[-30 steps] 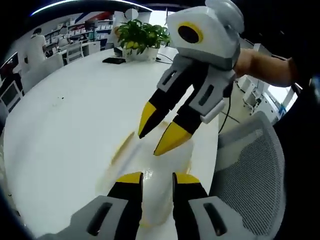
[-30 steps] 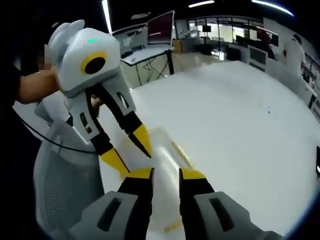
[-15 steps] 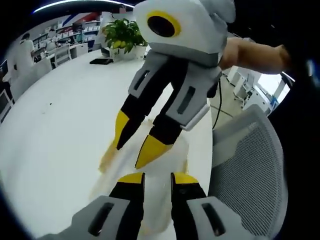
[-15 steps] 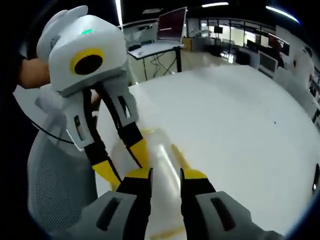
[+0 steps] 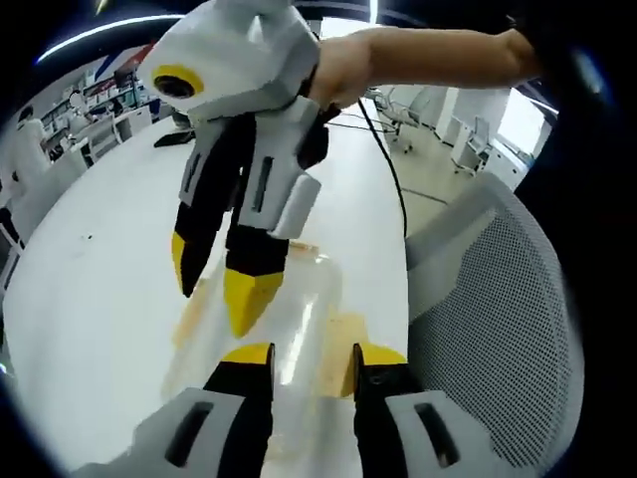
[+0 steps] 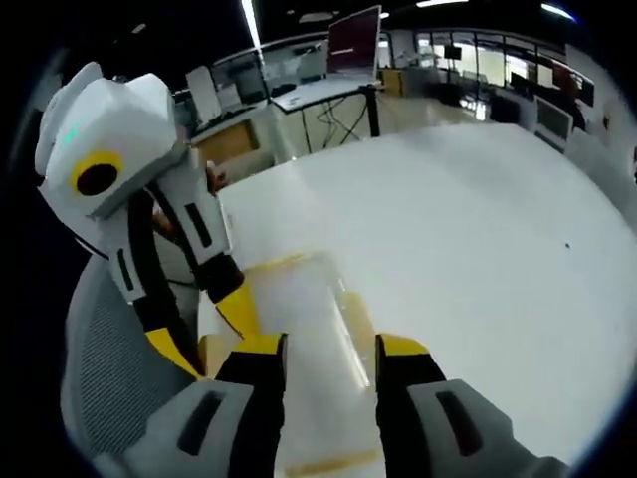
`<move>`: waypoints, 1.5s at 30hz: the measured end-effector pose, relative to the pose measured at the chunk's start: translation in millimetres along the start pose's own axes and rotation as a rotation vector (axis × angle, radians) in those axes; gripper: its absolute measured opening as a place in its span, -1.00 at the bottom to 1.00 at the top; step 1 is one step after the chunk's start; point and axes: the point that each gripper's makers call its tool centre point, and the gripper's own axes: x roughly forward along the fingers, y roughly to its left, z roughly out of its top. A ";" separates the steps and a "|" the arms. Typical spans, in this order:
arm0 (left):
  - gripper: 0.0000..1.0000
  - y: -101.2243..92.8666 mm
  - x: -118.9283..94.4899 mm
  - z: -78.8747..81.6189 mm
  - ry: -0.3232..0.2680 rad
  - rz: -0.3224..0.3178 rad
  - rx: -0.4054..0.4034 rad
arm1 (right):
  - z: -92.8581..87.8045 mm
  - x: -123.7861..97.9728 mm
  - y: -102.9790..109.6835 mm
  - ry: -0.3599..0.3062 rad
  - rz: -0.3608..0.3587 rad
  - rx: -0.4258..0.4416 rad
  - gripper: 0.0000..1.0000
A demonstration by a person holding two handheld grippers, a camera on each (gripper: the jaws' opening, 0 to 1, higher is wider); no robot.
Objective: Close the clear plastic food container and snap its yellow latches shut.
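In the left gripper view, the left gripper (image 5: 312, 356) has its jaws parted over the clear container (image 5: 289, 319) on the white table (image 5: 90, 289); the right gripper (image 5: 214, 294) points down just ahead, jaws apart; a mesh chair (image 5: 498, 339) stands to the right.

In the right gripper view, the right gripper (image 6: 331, 346) is released above the container (image 6: 304, 319); the left gripper (image 6: 204, 334) comes from the left, touching its near-left edge.

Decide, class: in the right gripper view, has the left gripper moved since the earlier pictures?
Yes. Against the clear container, the left gripper has slid from over its near end down to its chair-side edge, jaws open.
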 end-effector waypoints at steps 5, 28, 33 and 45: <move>-0.49 -2.3 4.2 -4.8 0.007 0.020 0.028 | -5.0 2.2 -2.7 0.049 0.019 -0.042 -0.32; -0.43 6.5 10.1 -4.5 -0.038 0.125 0.305 | -10.8 17.5 -1.9 0.178 0.170 -0.031 -0.25; -0.43 6.2 11.1 -5.7 -0.042 0.133 0.324 | -11.2 19.1 -2.3 0.207 0.197 -0.028 -0.24; -0.46 7.6 11.5 -5.0 -0.071 0.147 0.311 | -12.9 20.6 -1.4 0.272 0.223 -0.036 -0.26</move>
